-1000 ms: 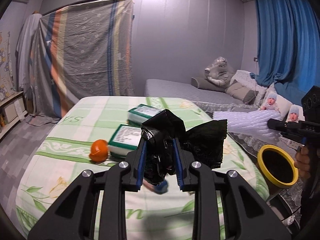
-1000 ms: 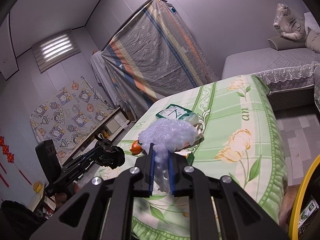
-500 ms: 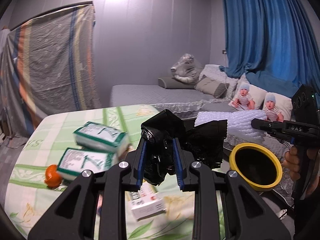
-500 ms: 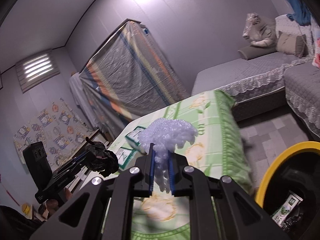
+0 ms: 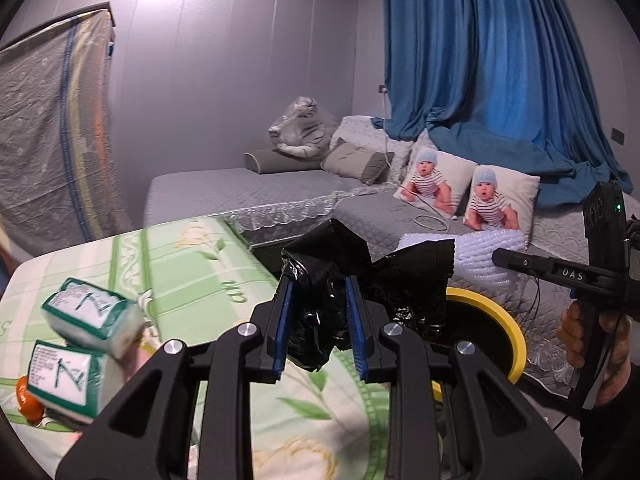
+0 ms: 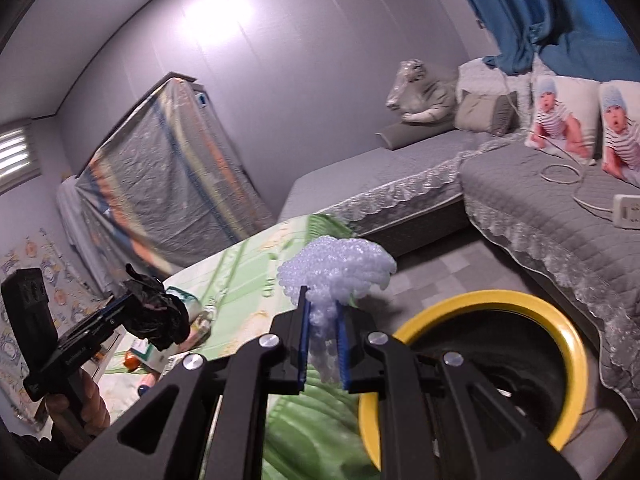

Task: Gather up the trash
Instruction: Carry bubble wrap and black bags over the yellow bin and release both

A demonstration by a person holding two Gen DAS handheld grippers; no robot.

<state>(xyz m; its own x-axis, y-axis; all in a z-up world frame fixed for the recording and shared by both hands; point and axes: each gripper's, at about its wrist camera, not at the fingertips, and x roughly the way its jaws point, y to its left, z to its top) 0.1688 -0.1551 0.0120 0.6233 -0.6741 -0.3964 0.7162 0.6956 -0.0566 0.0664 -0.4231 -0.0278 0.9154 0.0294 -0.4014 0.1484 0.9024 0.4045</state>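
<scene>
Green bedspread below, left gripper clamps black plastic, right gripper pinches bubble wrap beside yellow-rimmed bin; releasing early could miss.

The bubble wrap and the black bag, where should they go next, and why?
Probably carry both on over the yellow-rimmed bin before letting go. The right gripper is shut on the bubble wrap beside the bin's rim, and the left gripper pinches the black plastic bag by the green bedspread.
</scene>
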